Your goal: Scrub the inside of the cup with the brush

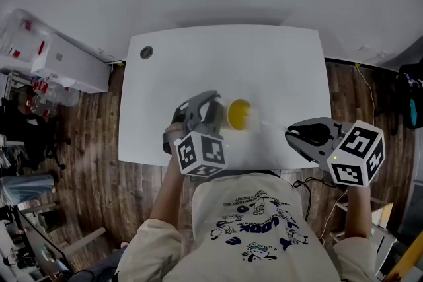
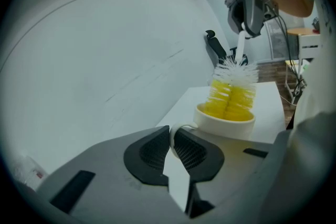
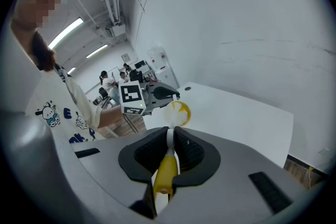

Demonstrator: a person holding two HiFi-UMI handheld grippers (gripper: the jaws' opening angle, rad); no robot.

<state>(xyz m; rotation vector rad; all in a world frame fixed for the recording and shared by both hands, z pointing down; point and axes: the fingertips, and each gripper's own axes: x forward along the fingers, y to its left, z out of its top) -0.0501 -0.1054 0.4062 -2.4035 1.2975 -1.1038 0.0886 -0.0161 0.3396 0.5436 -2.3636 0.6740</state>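
two grippers, both clamped: your left gripper pinches the cup by its handle on the table, your right gripper grips the brush stem; bristles sit inside the cup, shaft rising toward your right.

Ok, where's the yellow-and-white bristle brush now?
The yellow-and-white bristle brush has its head in the white cup, front-centre of the white table in the head view; the right gripper clamps its handle, the left gripper pinches the cup's handle.
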